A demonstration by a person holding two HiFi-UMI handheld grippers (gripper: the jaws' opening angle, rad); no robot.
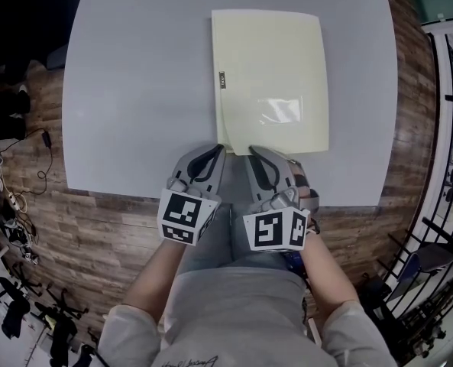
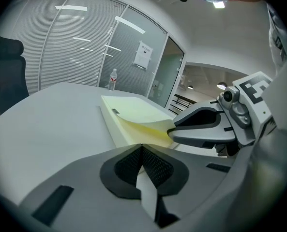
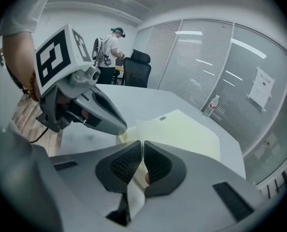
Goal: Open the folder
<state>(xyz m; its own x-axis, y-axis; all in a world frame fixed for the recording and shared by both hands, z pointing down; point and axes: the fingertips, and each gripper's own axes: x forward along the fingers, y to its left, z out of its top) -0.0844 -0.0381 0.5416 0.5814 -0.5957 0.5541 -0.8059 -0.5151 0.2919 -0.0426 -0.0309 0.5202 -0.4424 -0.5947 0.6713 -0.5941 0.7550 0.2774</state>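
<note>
A pale yellow folder (image 1: 272, 75) lies flat on the grey table (image 1: 134, 90), spine to the left, with a small dark label (image 1: 222, 79) on it. Both grippers sit at its near left corner. My left gripper (image 1: 220, 148) is shut on the bottom layer at the corner; a pale sheet runs between its pads (image 2: 153, 166). My right gripper (image 1: 251, 151) is shut on the top cover's edge, with the sheet between its pads (image 3: 128, 163). In the left gripper view the cover (image 2: 148, 124) curls up a little at the right gripper's tip (image 2: 173, 128), showing brighter yellow underneath.
The table's near edge (image 1: 211, 197) runs just under the grippers, with wooden floor (image 1: 96, 235) below. A water bottle (image 3: 210, 105) stands at the table's far side. An office chair (image 3: 136, 69) and a person (image 3: 109, 45) are beyond it. Railings (image 1: 448, 128) stand at the right.
</note>
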